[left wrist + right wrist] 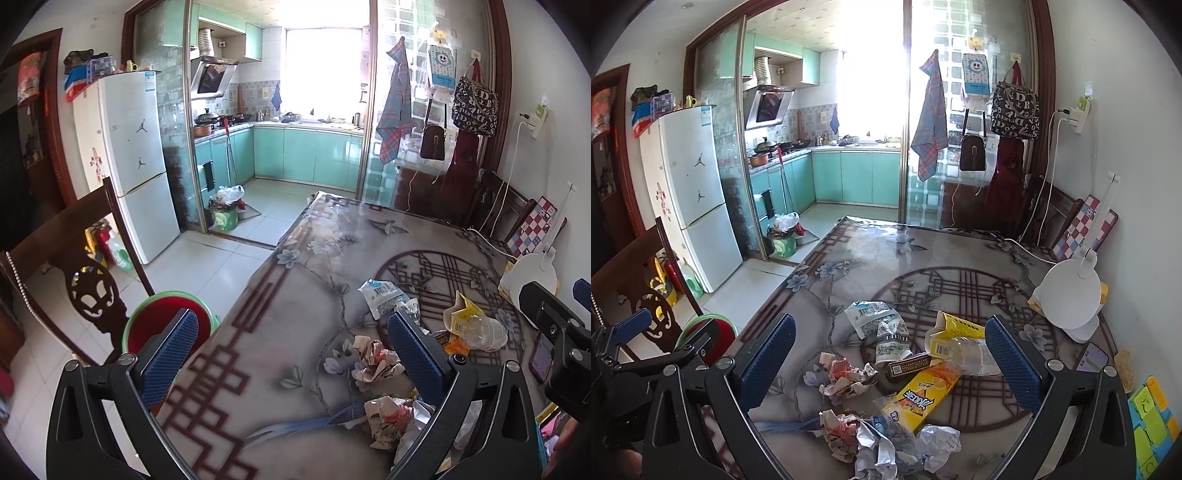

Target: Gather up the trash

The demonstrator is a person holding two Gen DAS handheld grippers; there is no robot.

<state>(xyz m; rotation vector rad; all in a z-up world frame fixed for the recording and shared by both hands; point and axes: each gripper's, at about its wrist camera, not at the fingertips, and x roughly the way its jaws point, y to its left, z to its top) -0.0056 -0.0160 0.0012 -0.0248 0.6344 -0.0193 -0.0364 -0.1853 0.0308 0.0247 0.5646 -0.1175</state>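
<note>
Trash lies on the patterned table (923, 251): crumpled paper balls (847, 376), a yellow snack wrapper (923, 397), a clear plastic bottle (971, 352), a yellow carton (956, 326), a white-blue plastic wrapper (870, 315) and a dark small box (908, 365). My right gripper (890, 354) is open and empty above the pile. My left gripper (291, 350) is open and empty over the table's left edge, with crumpled paper (376, 360) just inside its right finger. A red bin with a green rim (159, 317) stands on the floor left of the table; it also shows in the right wrist view (713, 328).
A carved wooden chair (88, 295) stands beside the bin. A white lamp (1071, 295), a phone (1091, 356) and yellow notes (1152, 402) sit at the table's right. A white fridge (129, 158) and a full green kitchen bin (225, 214) stand beyond.
</note>
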